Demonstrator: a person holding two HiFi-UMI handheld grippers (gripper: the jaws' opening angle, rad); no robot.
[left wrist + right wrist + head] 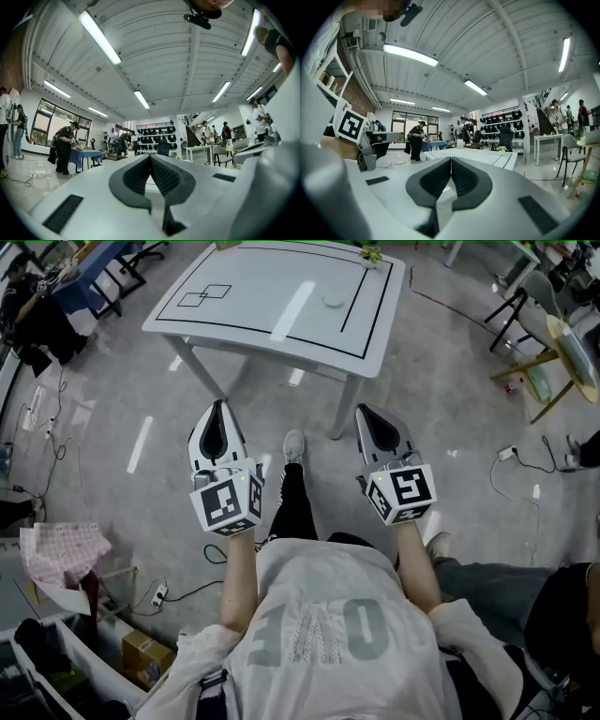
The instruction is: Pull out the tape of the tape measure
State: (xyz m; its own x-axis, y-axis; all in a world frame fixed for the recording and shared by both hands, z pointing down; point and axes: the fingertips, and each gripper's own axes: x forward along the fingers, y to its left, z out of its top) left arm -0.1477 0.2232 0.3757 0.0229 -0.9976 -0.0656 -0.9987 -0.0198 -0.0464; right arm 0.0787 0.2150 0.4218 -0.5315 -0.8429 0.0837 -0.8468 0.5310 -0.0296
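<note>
A small round pale thing [333, 299], apparently the tape measure, lies on the white table [272, 287] near its far right part. Both grippers are held side by side over the floor, short of the table's near edge, and point level toward it. In the head view my left gripper [220, 405] is shut with nothing in it, and my right gripper [362, 410] is shut and empty too. In the left gripper view the left gripper's [150, 157] dark pads meet. The right gripper's [451, 159] pads also meet, with the table top [487, 157] beyond them.
A small green plant [372, 254] stands at the table's far right corner. Black lines mark the table top. Chairs and a round table [572, 352] stand at the right, cables and boxes [141, 652] lie on the floor at the left. People stand at tables [82, 154] far back.
</note>
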